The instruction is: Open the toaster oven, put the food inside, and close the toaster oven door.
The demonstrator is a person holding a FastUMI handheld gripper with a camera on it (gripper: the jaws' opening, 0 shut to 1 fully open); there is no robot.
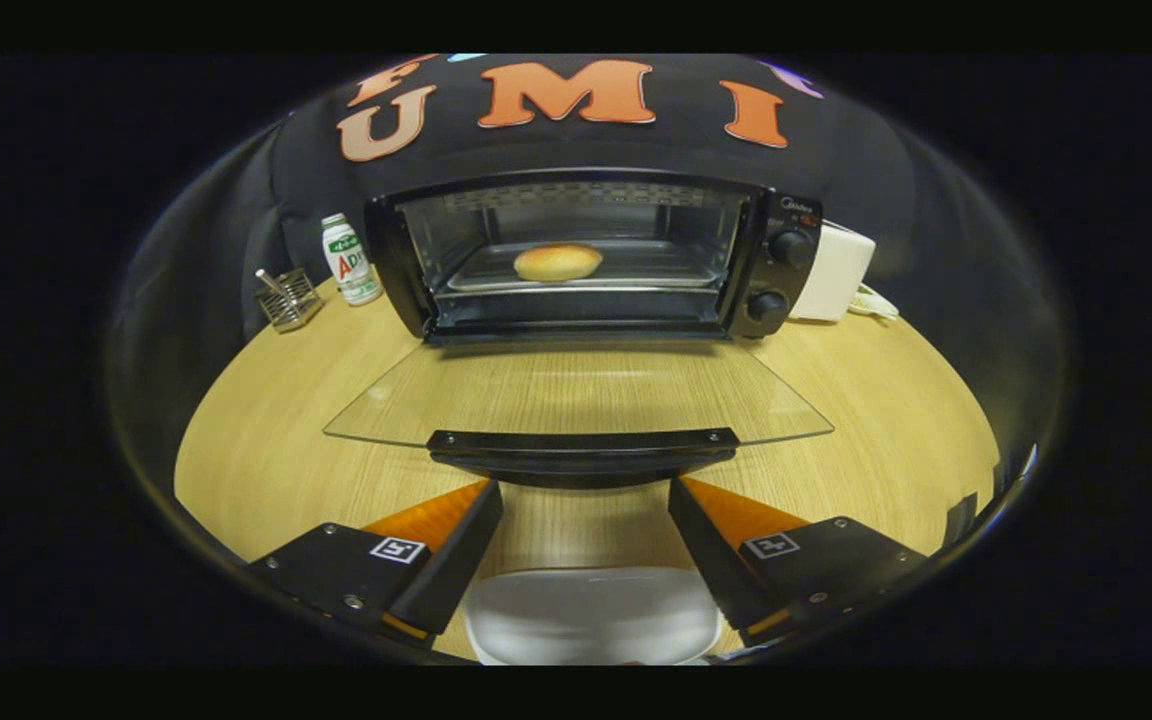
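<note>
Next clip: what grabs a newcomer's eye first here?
The toaster oven at the table's far side, its glass door folded down flat toward the camera. A bun sits on the tray inside. The hand-held gripper is open, fingers just short of the door handle.

The toaster oven point(576, 255) is showing a black casing with black knobs and a silvery interior, its clear glass door point(576, 395) edged by a black handle point(581, 445). The bun point(557, 262) inside is looking golden-brown. The table point(886, 440) is displaying pale yellow wood grain. A white bottle point(350, 260) is wearing green and red markings beside a silver wire holder point(288, 298). A white box point(836, 272) is sitting by the oven, and a white plate point(591, 615) is lying between the spread, empty fingers.
</note>
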